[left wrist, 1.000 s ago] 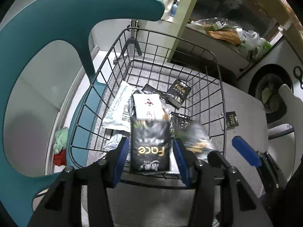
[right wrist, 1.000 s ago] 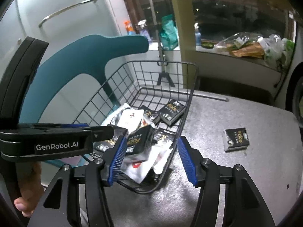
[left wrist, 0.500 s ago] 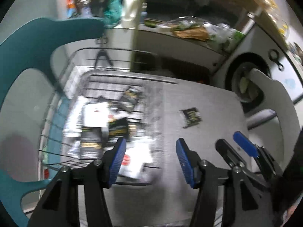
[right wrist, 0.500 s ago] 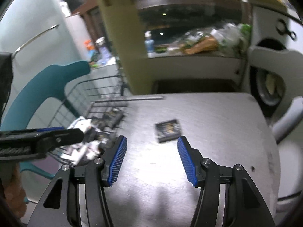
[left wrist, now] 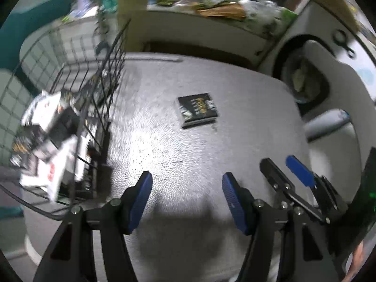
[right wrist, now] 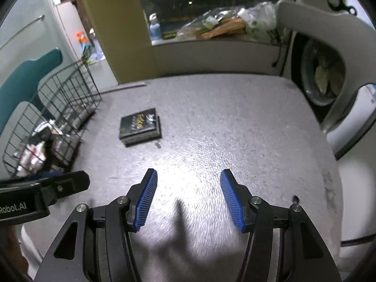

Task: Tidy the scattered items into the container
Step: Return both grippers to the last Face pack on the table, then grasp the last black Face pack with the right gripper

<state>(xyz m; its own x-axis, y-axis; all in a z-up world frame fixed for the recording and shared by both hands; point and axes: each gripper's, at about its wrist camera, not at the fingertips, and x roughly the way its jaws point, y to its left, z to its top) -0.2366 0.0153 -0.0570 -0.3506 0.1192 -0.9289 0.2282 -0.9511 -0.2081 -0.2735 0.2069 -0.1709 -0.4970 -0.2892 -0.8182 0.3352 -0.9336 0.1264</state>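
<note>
A small black box (left wrist: 197,109) with gold print lies flat on the grey table, right of the black wire basket (left wrist: 103,108); it also shows in the right wrist view (right wrist: 139,127). The basket (right wrist: 70,98) holds several black and white packets (left wrist: 47,127). My left gripper (left wrist: 186,188) is open and empty above the table, near side of the box. My right gripper (right wrist: 186,188) is open and empty, also short of the box; it shows at the left wrist view's right (left wrist: 286,171).
A teal chair (right wrist: 28,70) stands behind the basket. A white chair (right wrist: 347,54) stands at the table's right edge before a washing machine (left wrist: 303,77). A cluttered counter with bags and bottles (right wrist: 223,25) runs along the back.
My left gripper let go of a black packet in the basket and swung right over the table. Both grippers now face the lone black box.
</note>
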